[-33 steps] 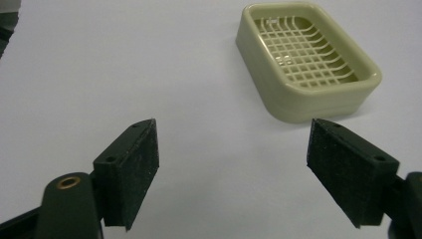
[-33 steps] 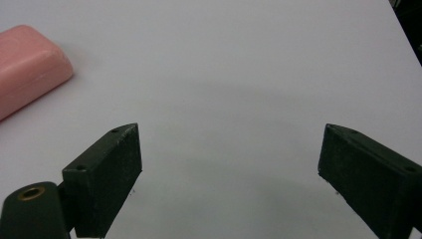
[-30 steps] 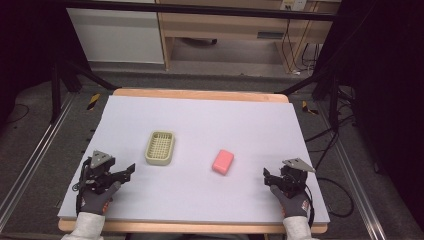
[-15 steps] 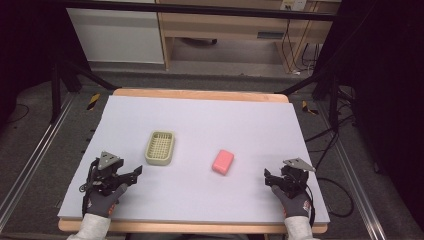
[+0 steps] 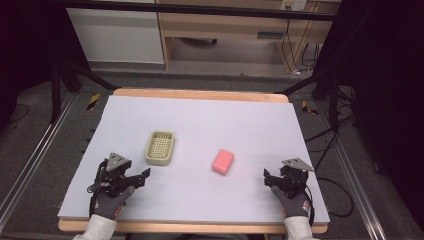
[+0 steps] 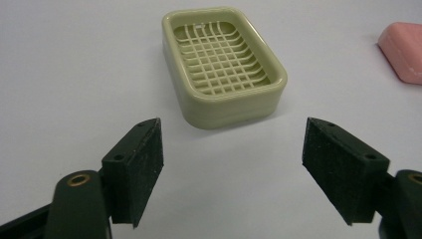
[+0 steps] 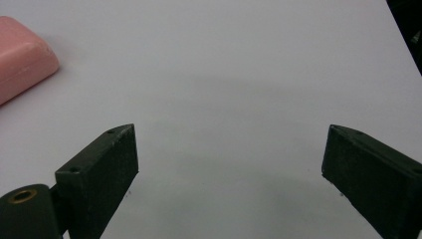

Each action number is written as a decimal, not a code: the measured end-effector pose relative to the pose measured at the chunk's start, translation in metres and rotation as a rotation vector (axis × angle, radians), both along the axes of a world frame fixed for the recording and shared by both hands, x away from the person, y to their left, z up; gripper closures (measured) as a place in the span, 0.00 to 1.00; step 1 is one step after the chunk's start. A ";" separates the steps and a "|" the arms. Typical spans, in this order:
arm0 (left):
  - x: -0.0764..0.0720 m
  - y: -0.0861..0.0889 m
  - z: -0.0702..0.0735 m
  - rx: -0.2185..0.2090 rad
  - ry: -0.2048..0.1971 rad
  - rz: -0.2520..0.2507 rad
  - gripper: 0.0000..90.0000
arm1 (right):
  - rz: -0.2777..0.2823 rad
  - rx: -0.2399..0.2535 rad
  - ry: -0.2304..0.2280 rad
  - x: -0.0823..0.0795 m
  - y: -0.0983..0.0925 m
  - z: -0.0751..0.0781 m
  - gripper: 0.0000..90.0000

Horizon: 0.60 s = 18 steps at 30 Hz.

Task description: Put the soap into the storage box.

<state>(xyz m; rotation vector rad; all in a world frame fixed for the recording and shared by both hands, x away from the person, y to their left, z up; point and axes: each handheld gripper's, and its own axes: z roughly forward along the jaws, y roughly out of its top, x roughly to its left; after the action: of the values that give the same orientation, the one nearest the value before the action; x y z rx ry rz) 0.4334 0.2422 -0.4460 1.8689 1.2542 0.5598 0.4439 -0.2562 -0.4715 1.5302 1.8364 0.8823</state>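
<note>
- The table (image 5: 200, 120) carries everything.
- The left gripper (image 6: 231, 149), jaws just opening and empty, faces the soap dish (image 6: 224, 64) near the left.
- The right gripper (image 7: 229, 159) is released, with the pink soap (image 7: 22, 55) at centre-right.

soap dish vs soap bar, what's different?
The soap dish is pale green, the soap bar pink. The dish is an open tray with a grid floor and nothing in it; the bar is a solid block. The dish lies nearer the left gripper. Both lie flat on the table, untouched.
</note>
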 end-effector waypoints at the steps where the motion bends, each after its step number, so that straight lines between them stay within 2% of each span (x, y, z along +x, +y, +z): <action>1: 0.000 -0.003 0.000 -0.003 0.001 -0.007 0.26 | -0.001 0.001 -0.001 0.000 0.000 0.000 0.09; 7: -0.001 -0.012 -0.001 -0.001 -0.002 -0.024 0.23 | 0.001 0.003 -0.006 0.000 0.001 0.001 0.09; 18: 0.001 -0.024 0.000 0.013 -0.016 -0.048 0.22 | 0.008 -0.011 0.012 0.001 0.004 -0.001 0.09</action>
<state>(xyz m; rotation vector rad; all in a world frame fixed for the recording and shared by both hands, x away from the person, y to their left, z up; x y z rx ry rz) 0.4343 0.2183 -0.4461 1.8968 1.1946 0.5568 0.4452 -0.2519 -0.4723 1.5257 1.8540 0.8676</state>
